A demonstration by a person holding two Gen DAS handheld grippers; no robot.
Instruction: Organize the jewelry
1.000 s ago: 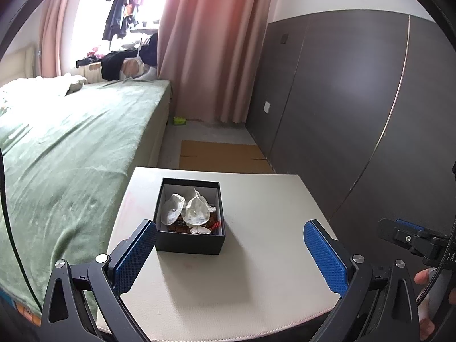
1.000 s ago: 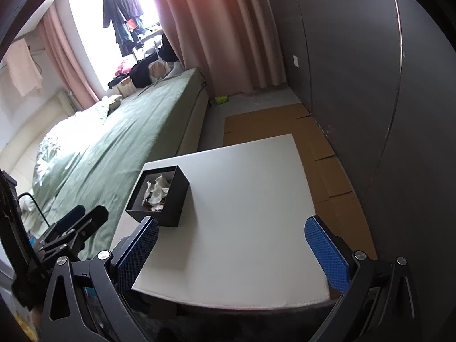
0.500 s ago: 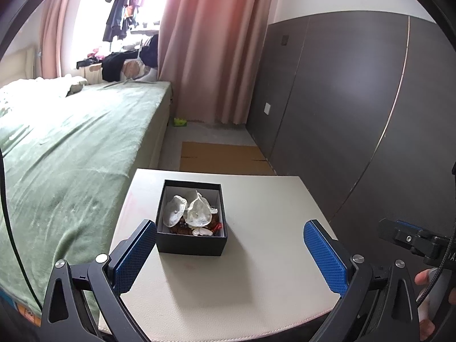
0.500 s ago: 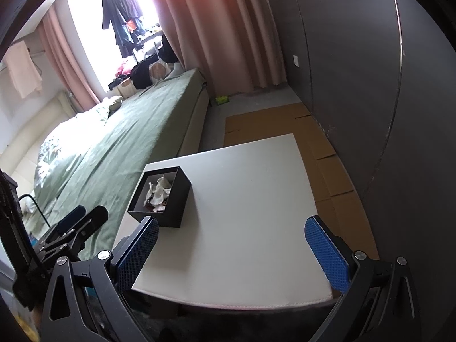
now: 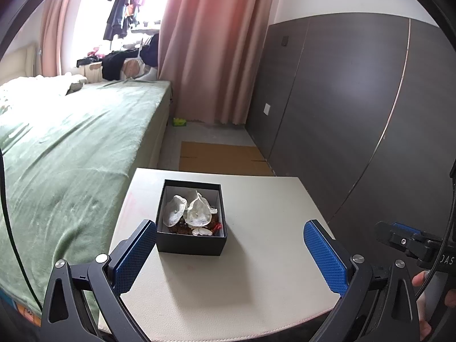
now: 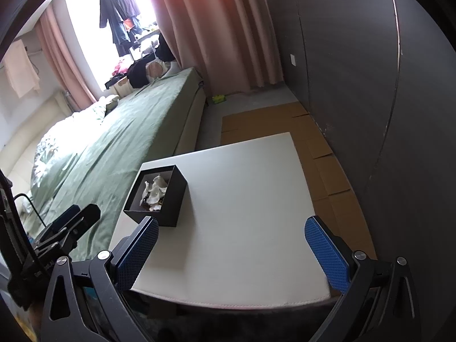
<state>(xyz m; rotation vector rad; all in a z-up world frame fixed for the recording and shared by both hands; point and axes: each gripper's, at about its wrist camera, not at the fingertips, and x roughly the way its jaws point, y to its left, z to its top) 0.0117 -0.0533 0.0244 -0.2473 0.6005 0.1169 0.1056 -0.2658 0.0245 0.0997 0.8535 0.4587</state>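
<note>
At the bottom of the frame, the left hand-held gripper (image 5: pixel 229 252) and the right hand-held gripper (image 6: pixel 230 252) were held wide apart, nothing gripped. Beyond, left of centre on the white tabletop (image 5: pixel 265 216), an open black box (image 5: pixel 191 216) of shells and beads was seen. A green bed (image 5: pixel 71 154) lay at left.
</note>
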